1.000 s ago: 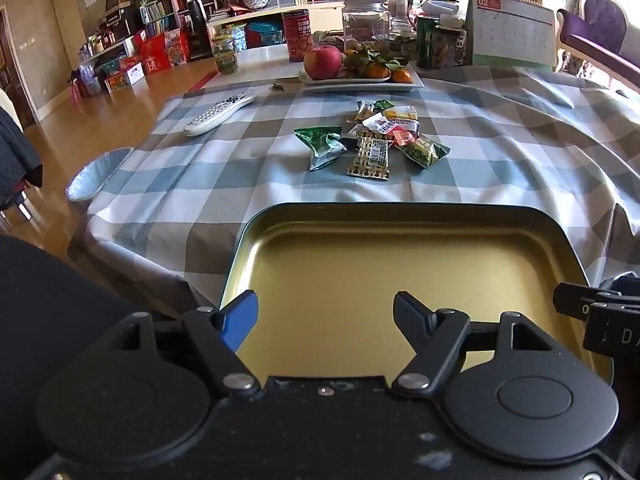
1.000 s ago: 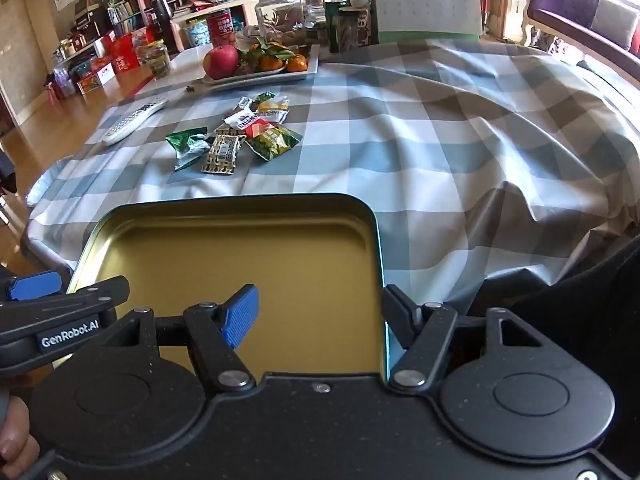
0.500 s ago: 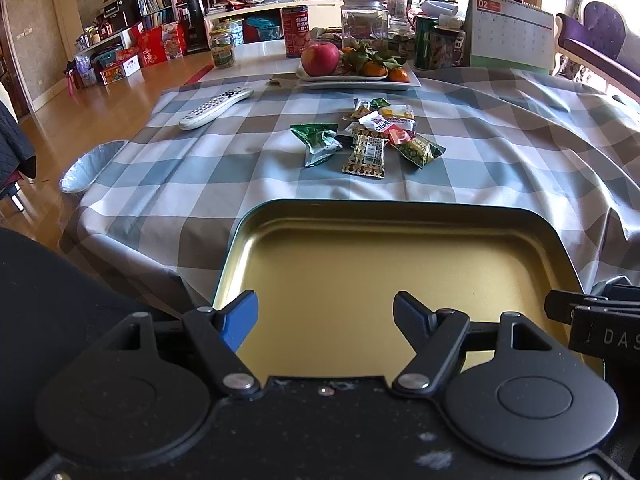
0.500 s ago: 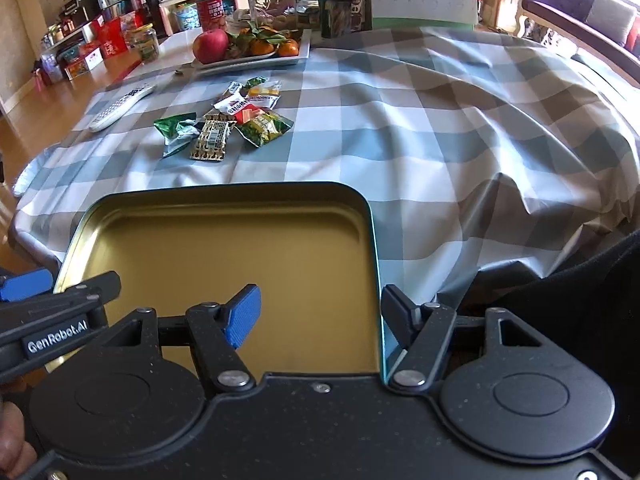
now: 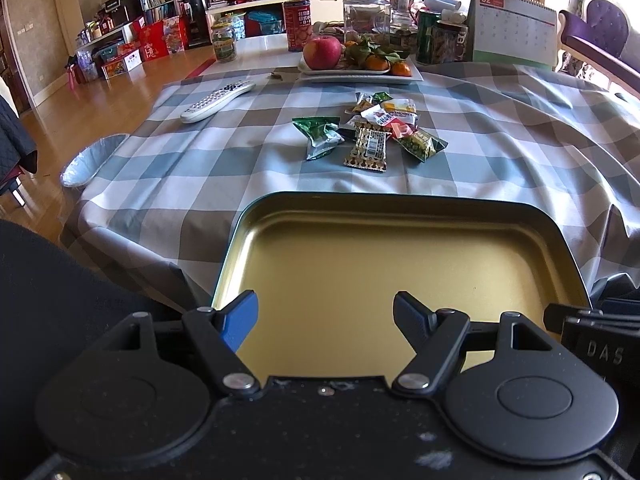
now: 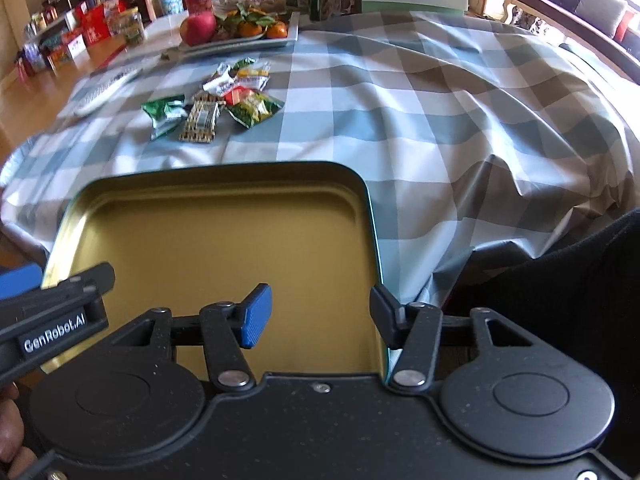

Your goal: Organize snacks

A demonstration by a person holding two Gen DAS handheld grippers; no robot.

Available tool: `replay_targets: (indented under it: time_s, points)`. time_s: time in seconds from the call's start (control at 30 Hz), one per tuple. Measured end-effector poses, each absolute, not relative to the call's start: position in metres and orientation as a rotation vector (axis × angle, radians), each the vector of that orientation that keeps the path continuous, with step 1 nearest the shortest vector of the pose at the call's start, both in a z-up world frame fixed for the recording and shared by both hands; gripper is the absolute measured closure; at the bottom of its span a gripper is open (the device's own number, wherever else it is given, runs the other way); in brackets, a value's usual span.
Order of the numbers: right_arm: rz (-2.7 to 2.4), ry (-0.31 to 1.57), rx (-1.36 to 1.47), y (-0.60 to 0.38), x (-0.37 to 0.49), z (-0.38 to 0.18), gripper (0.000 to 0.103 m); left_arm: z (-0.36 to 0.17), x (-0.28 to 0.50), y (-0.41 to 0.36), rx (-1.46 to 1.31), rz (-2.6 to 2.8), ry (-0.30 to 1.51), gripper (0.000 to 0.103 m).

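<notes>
Tin tray (image 5: 400,264): smooth metal, satin gold interior. Tablecloth (image 5: 224,152): matt checked cloth, creased. Snack packets (image 5: 372,132), at 12 o'clock from the tray: glossy crinkled foil. Floor (image 5: 100,120): polished wood.

Desk calendar (image 5: 514,28) at the table's far edge: "02" in its red header. White snack packet (image 5: 396,107) in the pile: letters reading perhaps "WTHORN". Left gripper (image 6: 56,320): "GenRobot.AI". Right gripper (image 5: 600,344): "DAS".
</notes>
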State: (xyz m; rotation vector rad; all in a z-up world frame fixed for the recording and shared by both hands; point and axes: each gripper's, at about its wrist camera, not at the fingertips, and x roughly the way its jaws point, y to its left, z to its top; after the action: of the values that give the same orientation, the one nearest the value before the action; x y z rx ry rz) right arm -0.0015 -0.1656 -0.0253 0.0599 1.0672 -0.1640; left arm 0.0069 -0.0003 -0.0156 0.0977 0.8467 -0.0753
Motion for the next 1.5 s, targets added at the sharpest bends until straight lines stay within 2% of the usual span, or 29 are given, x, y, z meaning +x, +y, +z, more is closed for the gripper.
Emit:
replay_targets:
  time_s: [0.4, 0.57, 1.5]
  points:
    - [-0.139, 1.104, 0.192, -0.178, 0.002, -0.027, 0.044, -0.02, 0.009, 0.0, 0.085, -0.093, 0.889, 0.025]
    - [-0.13, 1.088, 0.189, -0.175, 0.0, -0.026, 0.048, -0.021, 0.011, -0.001, 0.089, -0.097, 0.911, 0.025]
    - [-0.135, 1.132, 0.162, -0.17, 0.0, -0.031, 0.048, -0.029, 0.018, 0.002, 0.079, -0.09, 0.978, 0.025]
